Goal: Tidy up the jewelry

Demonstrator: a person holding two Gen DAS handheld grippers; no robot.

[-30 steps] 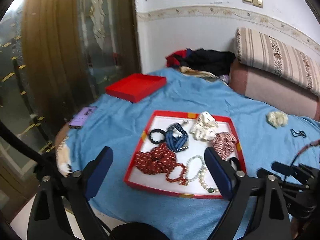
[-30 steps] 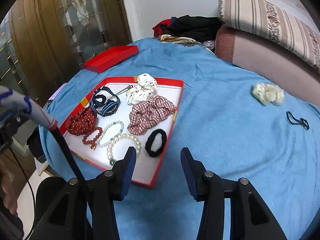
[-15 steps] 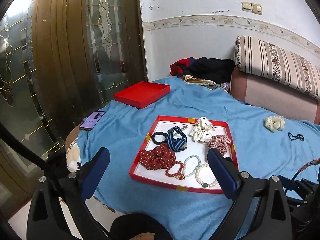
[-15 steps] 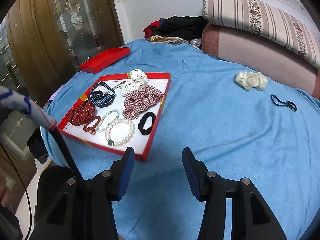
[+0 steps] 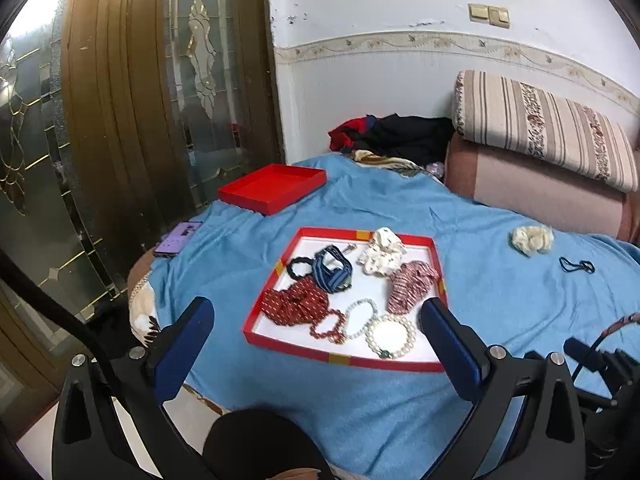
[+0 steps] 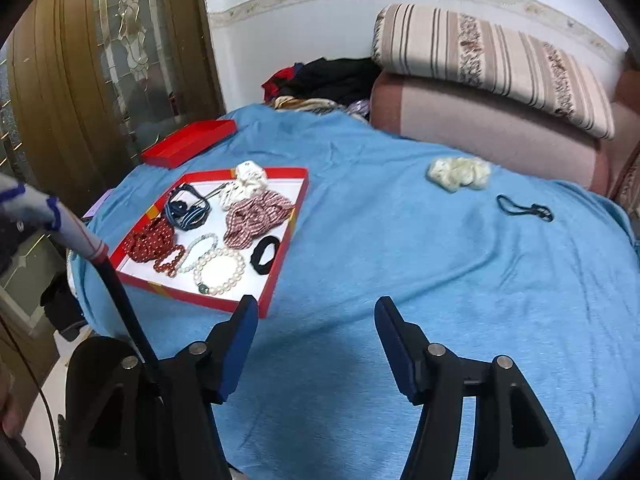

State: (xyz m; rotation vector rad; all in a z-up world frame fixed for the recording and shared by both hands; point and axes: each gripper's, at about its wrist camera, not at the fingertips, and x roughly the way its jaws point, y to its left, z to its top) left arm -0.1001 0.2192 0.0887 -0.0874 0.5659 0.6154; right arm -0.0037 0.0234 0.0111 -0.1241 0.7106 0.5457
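Observation:
A red tray (image 5: pixel 344 358) lies on the blue blanket (image 6: pixel 400 280), holding a pearl bracelet (image 5: pixel 369 336), a red bead bracelet, a red dotted scrunchie (image 5: pixel 296 306), a blue striped band (image 5: pixel 332 272), a white scrunchie (image 5: pixel 380 254), a plaid scrunchie (image 5: pixel 408 284) and a black hair tie (image 6: pixel 265 250). Out on the blanket lie a cream scrunchie (image 6: pixel 460 172) and a thin dark hair tie (image 6: pixel 524 209). My left gripper (image 5: pixel 315 308) hangs before the tray's near edge, jaws opening wide, nothing between them. My right gripper (image 6: pixel 317 305) is over bare blanket right of the tray, jaws opening, empty.
A red lid (image 5: pixel 272 188) and a phone (image 5: pixel 178 238) lie near the blanket's left edge by a glass door (image 5: pixel 120 100). Clothes (image 5: pixel 396 136) and a striped cushion (image 5: pixel 540 132) sit at the back wall. The blanket drops off at the near left.
Both grippers have drawn back from the tray, which now looks smaller and farther. Both pairs of jaws stand wider than a second ago.

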